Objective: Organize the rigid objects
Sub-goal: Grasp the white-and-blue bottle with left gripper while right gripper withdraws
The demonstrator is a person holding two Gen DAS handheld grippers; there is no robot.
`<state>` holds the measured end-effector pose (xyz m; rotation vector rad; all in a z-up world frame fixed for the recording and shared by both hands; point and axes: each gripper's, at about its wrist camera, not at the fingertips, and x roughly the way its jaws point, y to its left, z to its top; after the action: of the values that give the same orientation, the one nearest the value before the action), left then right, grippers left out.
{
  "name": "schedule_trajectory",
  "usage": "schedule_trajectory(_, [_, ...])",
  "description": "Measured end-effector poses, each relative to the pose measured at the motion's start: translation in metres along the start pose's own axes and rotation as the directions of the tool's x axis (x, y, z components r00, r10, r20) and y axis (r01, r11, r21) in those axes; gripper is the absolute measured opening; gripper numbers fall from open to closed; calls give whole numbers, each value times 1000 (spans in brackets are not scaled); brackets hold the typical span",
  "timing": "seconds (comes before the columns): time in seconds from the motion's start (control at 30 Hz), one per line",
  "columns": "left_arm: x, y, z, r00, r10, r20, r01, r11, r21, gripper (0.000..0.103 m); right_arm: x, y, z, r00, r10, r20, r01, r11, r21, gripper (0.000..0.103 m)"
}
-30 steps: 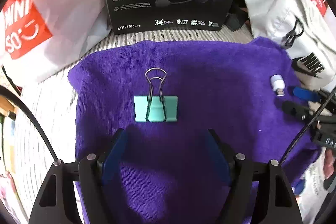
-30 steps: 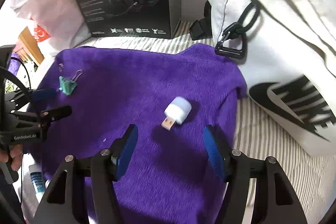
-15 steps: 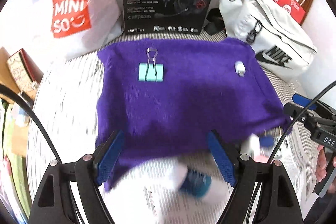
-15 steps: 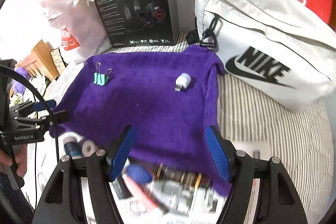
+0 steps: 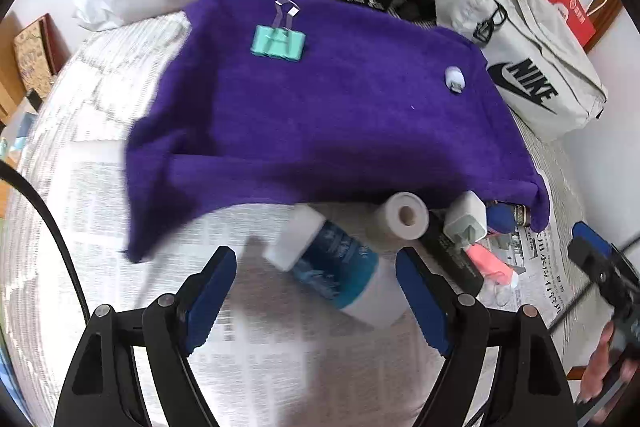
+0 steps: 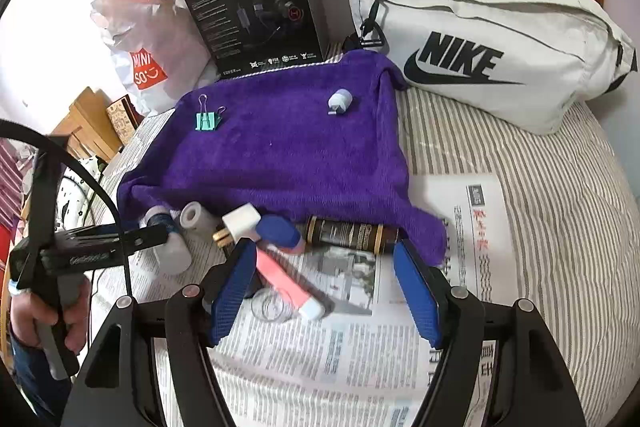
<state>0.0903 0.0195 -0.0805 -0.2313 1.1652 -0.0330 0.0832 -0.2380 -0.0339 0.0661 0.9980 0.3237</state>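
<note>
Left tongs [image 5: 316,287] open, empty, over bottle [image 5: 340,275].

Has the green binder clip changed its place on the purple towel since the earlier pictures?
No. The green binder clip lies in the same place near the far left of the purple towel, before the black headset box; only the cameras drew back.
</note>
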Motion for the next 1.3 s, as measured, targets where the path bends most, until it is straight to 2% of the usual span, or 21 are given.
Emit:
schedule_trajectory(0.07, [10,-11,-3,999,36,-31,-35,999,34,82,-3,0,-5,1000,2,3,-2,1000,4,71])
schedule_trajectory(0.13, [12,-14,-8,999,22,-28,-21,999,51,82,-5,0,-9,1000,14,3,-14,1000,6,71])
schedule_trajectory(0.2, [10,-12,-14,999,40,-29,-38,997,69,82,-6,1,-13,1000,15,6,-15,1000,3,71])
schedule_trajectory(0.33, [3,0,-25,992,128,-13,-125,985,122,82,-7,1,-19,1000,25,6,-25,1000,9,71])
schedule_trajectory(0.5, [2,9,-18,998,64,21,-66,989,135,81,-1,1,-22,999,34,-7,-34,999,12,71])
schedule_trajectory(0.63, [9,-2,-9,996,77,45,-84,975,207,79,2,-1,-23,1000,23,-21,-23,1000,9,71])
schedule_trajectory(0.67, [9,-7,-9,995,82,59,-94,967,237,77,3,-2,-24,1000,21,-22,-20,1000,11,71])
schedule_trajectory(0.7, [8,-10,-10,995,79,68,-94,961,259,67,3,-3,-24,1000,19,-23,-18,1000,15,71])
schedule_trajectory(0.73, [8,-13,-10,995,65,74,-84,956,281,52,4,-5,-24,1000,16,-25,-15,1000,19,71])
schedule_trajectory(0.8, [8,-19,-13,998,9,67,-30,946,322,34,6,-9,-24,1000,3,-29,-3,1000,25,71])
schedule_trajectory(0.9, [7,-26,-19,995,13,100,-47,934,355,34,8,-14,-24,999,-7,-38,8,1000,26,71])
schedule_trajectory(1.1, [10,-25,-18,993,20,113,-59,935,351,37,12,-19,-28,998,-12,-58,12,1000,3,71])
schedule_trajectory(1.3, [10,-23,-18,992,9,124,-50,942,331,34,25,-25,-28,997,-20,-68,20,1000,-7,71])
